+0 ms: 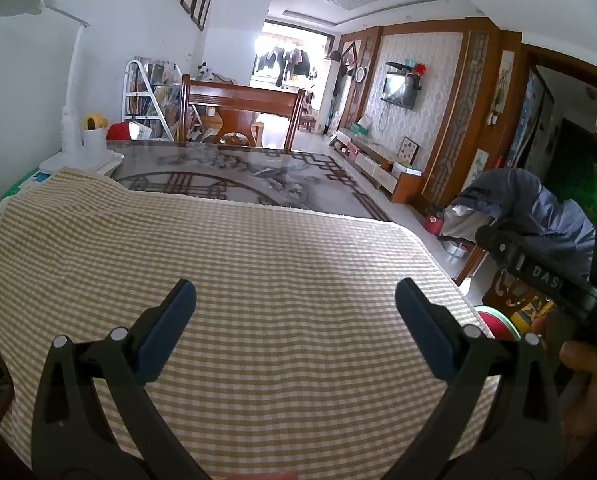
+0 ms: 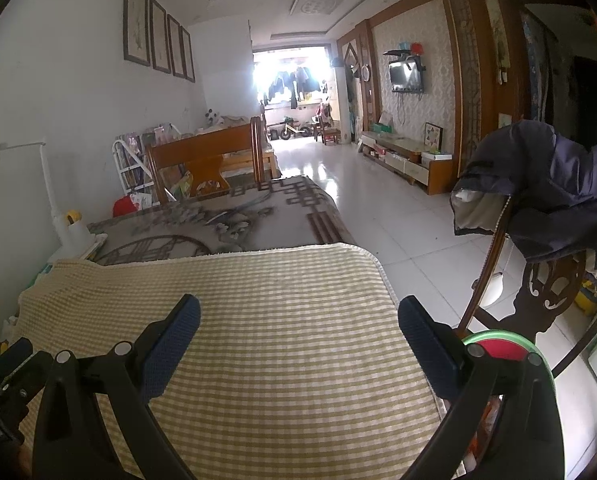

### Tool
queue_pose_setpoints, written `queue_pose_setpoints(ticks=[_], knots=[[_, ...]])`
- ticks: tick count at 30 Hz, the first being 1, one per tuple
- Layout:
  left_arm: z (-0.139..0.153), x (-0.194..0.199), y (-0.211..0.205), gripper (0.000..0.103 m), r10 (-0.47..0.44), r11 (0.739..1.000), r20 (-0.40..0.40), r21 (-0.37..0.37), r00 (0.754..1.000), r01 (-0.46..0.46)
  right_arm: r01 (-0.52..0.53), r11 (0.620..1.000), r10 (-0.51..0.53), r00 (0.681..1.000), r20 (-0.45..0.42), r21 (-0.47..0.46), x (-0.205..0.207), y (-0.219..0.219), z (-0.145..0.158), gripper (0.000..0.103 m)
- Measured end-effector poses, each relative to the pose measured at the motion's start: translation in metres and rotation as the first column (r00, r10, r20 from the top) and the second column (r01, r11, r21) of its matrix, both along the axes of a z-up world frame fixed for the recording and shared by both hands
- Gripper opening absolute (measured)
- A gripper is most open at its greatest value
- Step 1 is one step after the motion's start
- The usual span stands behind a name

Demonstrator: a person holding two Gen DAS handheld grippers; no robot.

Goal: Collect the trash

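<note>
My left gripper (image 1: 296, 292) hovers open above a yellow-and-white checked cloth (image 1: 238, 264) that covers the near end of the table, with nothing between its blue pads. My right gripper (image 2: 298, 308) is also open over the same cloth (image 2: 258, 320) and holds nothing. A round bin with a green rim (image 2: 514, 340) and a red inside stands off the table's right edge, partly behind the right finger. Orange scraps (image 2: 486, 416) show inside it. In the left wrist view the bin's rim (image 1: 498, 320) peeks out beside the right gripper's black body (image 1: 538, 272), which a hand holds.
A wooden chair draped with a dark blue jacket (image 2: 558, 192) stands right of the table. A white desk lamp (image 1: 72, 80) and a white cup (image 1: 94, 136) are at the far left. A patterned table cover (image 1: 238, 176) and another wooden chair (image 1: 238, 108) lie beyond the cloth.
</note>
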State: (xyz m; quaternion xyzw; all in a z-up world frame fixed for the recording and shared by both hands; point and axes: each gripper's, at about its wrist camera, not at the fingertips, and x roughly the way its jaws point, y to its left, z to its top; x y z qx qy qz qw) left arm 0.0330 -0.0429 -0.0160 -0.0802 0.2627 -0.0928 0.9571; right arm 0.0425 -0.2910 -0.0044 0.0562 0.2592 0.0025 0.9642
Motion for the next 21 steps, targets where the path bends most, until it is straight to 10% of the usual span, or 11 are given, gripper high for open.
queue_pose_setpoints(ticks=[21], knots=[[-0.0054,0.0012,-0.0038,0.098,0.003,1.000,-0.020,0.024,1.000,-0.003,-0.014,1.000,0.014,1.000,-0.020,0.005,0.0013,0.0025,-0.0053,0.096]])
